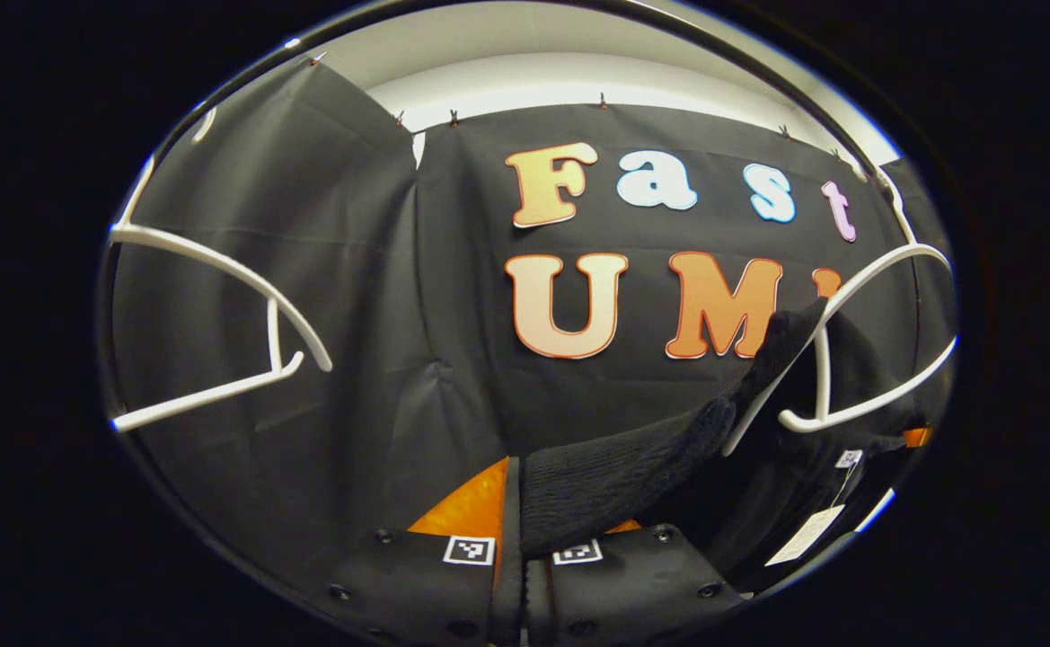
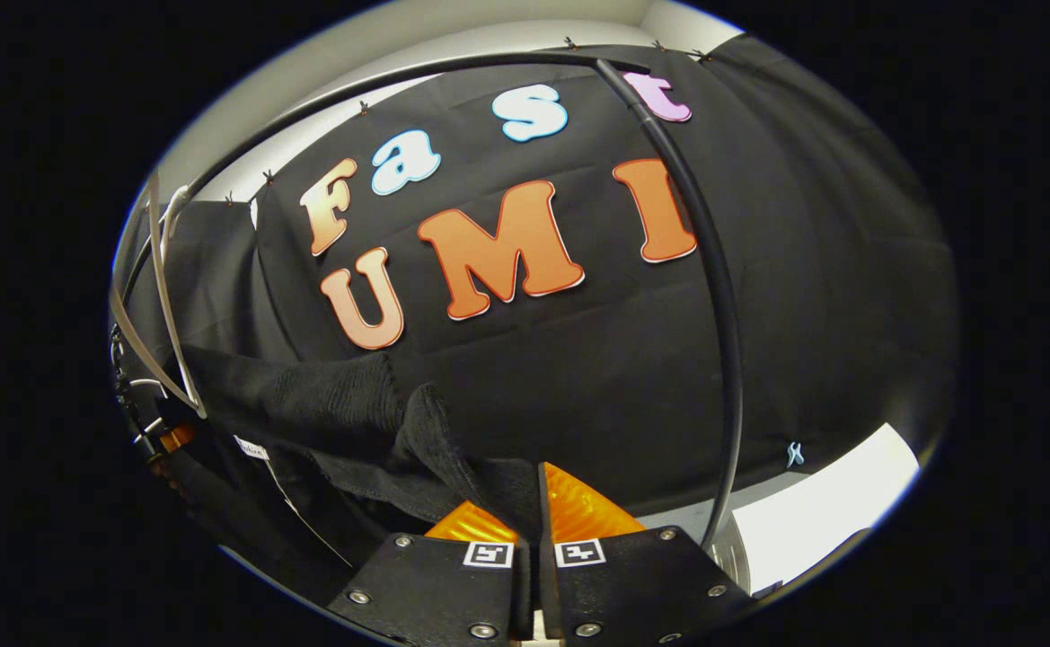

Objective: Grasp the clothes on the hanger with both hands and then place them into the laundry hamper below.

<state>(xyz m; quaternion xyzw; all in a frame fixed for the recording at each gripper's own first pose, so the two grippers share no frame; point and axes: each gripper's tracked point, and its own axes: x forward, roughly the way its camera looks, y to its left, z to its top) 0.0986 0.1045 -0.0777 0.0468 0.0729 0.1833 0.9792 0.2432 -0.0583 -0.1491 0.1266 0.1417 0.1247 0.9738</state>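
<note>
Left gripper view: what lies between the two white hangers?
Between the bare white hanger and the white hanger carrying the black garment, only the booth's black cloth wall shows.

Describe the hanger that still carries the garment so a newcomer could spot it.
In the left gripper view, two white hangers flank the black cloth wall. Take the right-hand hanger: a black knit garment drapes off it, while the left hanger is bare.
</note>
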